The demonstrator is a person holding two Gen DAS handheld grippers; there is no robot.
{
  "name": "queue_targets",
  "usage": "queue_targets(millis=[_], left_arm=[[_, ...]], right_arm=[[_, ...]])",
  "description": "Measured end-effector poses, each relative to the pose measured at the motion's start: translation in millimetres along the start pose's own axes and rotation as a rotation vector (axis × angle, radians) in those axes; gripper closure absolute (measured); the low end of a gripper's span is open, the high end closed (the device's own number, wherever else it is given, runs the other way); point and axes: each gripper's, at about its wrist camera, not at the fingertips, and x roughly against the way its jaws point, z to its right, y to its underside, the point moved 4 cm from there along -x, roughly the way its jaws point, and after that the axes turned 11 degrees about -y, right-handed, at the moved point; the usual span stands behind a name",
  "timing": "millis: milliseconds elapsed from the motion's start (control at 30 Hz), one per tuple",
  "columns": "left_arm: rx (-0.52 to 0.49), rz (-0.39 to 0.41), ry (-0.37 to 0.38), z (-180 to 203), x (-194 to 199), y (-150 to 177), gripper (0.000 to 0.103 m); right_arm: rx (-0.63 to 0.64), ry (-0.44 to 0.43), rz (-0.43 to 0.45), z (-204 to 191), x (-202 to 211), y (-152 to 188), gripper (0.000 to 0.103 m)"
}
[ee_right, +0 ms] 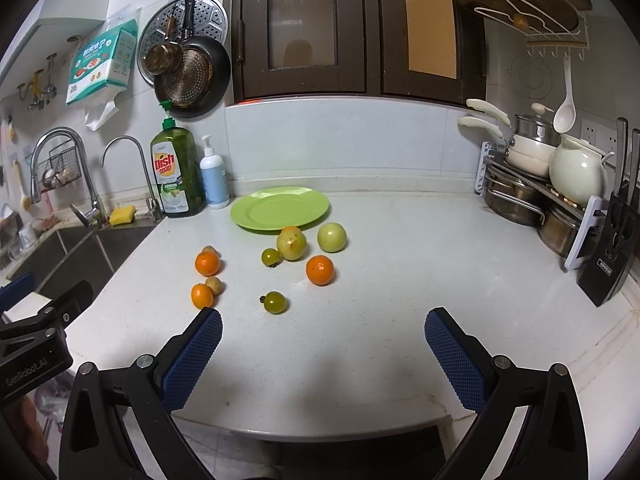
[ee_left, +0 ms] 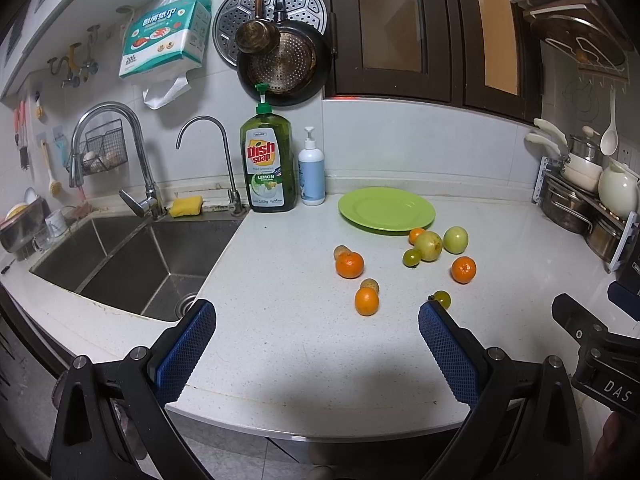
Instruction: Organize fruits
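A green plate [ee_left: 386, 209] [ee_right: 280, 207] lies empty at the back of the white counter. In front of it lie loose fruits: several oranges [ee_left: 349, 265] [ee_right: 320, 270], two pale green apples [ee_left: 455, 239] [ee_right: 332, 237], two small dark green tomatoes [ee_left: 441, 299] [ee_right: 275, 302] and small brown fruits [ee_left: 369, 284] [ee_right: 214, 285]. My left gripper [ee_left: 316, 316] is open and empty above the counter's front edge. My right gripper [ee_right: 322, 322] is open and empty, to the right of the left one.
A steel sink [ee_left: 132, 260] with taps lies at the left. A dish soap bottle [ee_left: 267, 160] and a white pump bottle [ee_left: 311, 172] stand behind the plate's left. A pot rack [ee_right: 536, 200] and a knife block [ee_right: 612, 256] stand at the right.
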Motion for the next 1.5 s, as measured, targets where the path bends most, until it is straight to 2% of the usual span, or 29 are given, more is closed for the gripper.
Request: queue_targets(millis=[567, 967, 1133, 1367, 1500], left_arm=[[-0.002, -0.018, 0.013, -1.4, -13.6, -1.5, 0.0], [-0.051, -0.052, 0.048, 2.0, -44.7, -3.0, 0.0], [-0.105, -0.064, 0.087, 6.9, -66.3, -4.8, 0.007], [-0.179, -0.107, 0.192, 17.4, -106.3, -9.6, 0.02], [-0.231, -0.12, 0.266, 25.3, -127.8, -10.0, 0.022]], right_arm=[[0.002, 0.008, -0.016, -4.1, -7.3, 2.0, 0.0], [-0.002, 0.008, -0.062, -10.1, -33.3, -3.1, 0.0], [0.019, 0.007, -0.086, -18.2, -53.7, -4.2, 0.001], [0.017, 0.01, -0.147, -26.3, -93.7, -7.0, 0.011], [0.015, 0.02, -0.188, -30.2, -114.8, -6.6, 0.018]])
